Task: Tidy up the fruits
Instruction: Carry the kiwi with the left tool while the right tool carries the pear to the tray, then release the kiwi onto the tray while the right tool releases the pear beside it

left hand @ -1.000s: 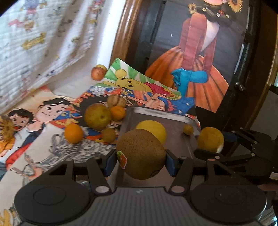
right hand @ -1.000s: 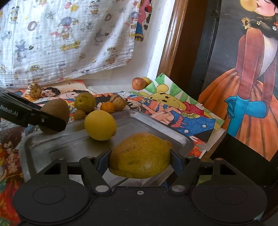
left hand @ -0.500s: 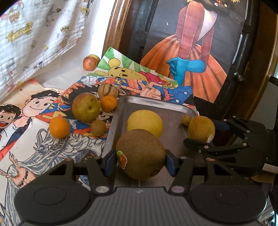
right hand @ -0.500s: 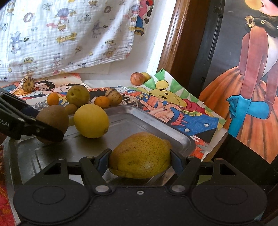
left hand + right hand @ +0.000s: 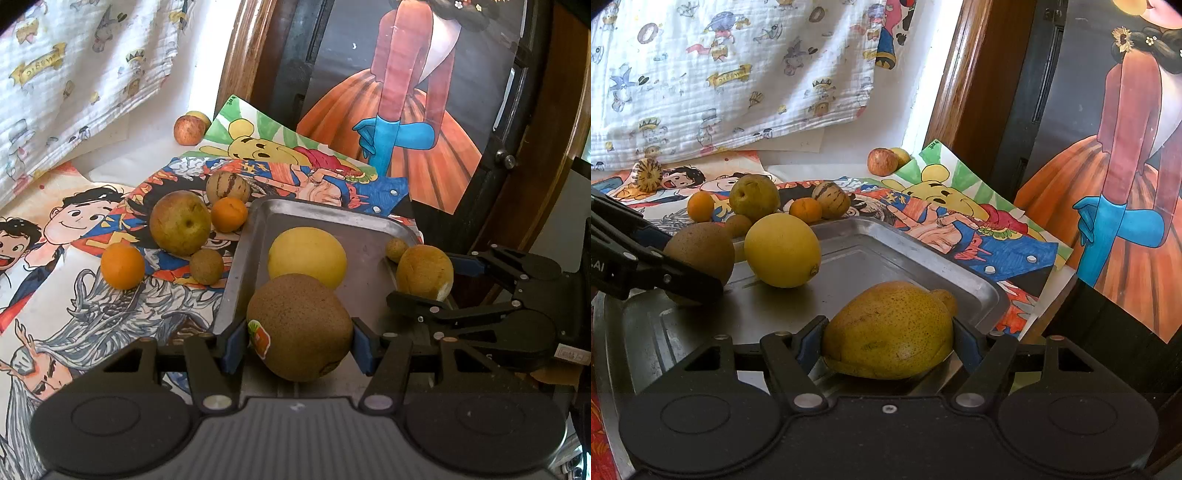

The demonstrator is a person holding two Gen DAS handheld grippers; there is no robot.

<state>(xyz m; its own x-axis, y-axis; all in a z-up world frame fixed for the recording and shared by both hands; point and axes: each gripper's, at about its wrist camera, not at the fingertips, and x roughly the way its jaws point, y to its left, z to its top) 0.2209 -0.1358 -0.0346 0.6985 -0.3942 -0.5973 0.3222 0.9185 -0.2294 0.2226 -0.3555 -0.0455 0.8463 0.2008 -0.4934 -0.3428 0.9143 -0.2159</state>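
the brown round fruit [image 5: 300, 326] with the little sticker sits clamped between the two blue pads of the left gripper [image 5: 298, 341], low in the middle of the left wrist view, right over the near end of the metal tray [image 5: 317, 212]. the jaws are closed in snug on both its sides. no real long axis on that one, it's pretty much a ball. just beyond it, toward frame centre, a yellow fruit [image 5: 307, 255] already lies in the tray, so close that the two look nearly touching.

the right gripper [image 5: 889, 349] has its own load: a speckled yellow-green mango-ish fruit [image 5: 889, 329], jaws shut on its two ends, long axis running left to right across the frame. it hangs at the tray's near right corner, close by the rim [image 5: 993, 291], and whether it rests on the metal can't be told.

so both are basically at the drop spot and what's left looks like just lowering and letting go. open room is the bare tray floor in the centre of the right wrist view, between the yellow fruit and the mango thing. a tiny brown fruit [image 5: 396, 248] sits by the far right rim. the left side has less slack, since the yellow fruit could get nudged.

outside the tray, upper left of it on the cartoon posters [image 5: 92, 229], the pear-like one [image 5: 180, 222], two oranges [image 5: 122, 266] and a few small ones wait.
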